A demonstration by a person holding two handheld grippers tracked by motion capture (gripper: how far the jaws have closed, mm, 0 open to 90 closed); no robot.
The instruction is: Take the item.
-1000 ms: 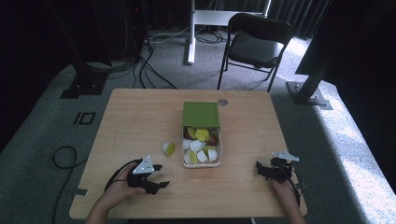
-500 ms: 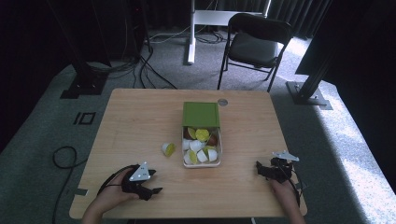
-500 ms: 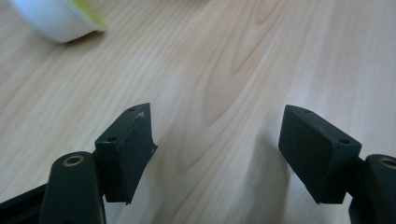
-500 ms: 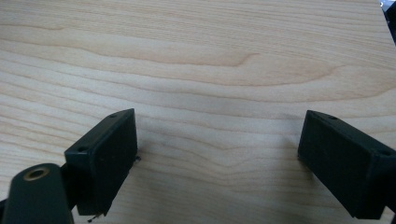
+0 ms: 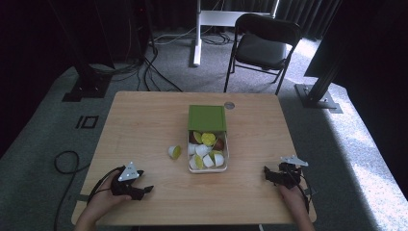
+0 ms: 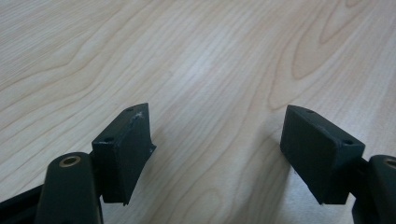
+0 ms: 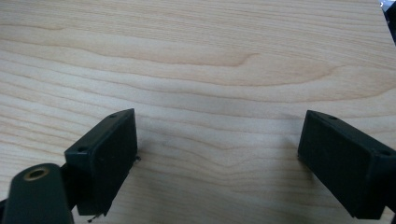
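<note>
My left tool [image 5: 144, 188], blocky black jaws parted over bare pale woodgrain tabletop [image 5: 144, 130], having just opened wider, gripping nothing, small round yellow-topped cup [image 5: 174, 152] nearby, rectangular box [image 5: 208, 166] of cups, green lid, my right tool [image 5: 267, 173] gaping wide, empty

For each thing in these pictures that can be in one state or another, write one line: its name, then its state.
Left gripper: open, nothing between the jaws, low over the table.
Right gripper: open, empty.
Box: open, holding small cups.
Green lid: off, lying at the box's far end.
Loose cup: on its side, left of the box.
Chair: unoccupied.
</note>
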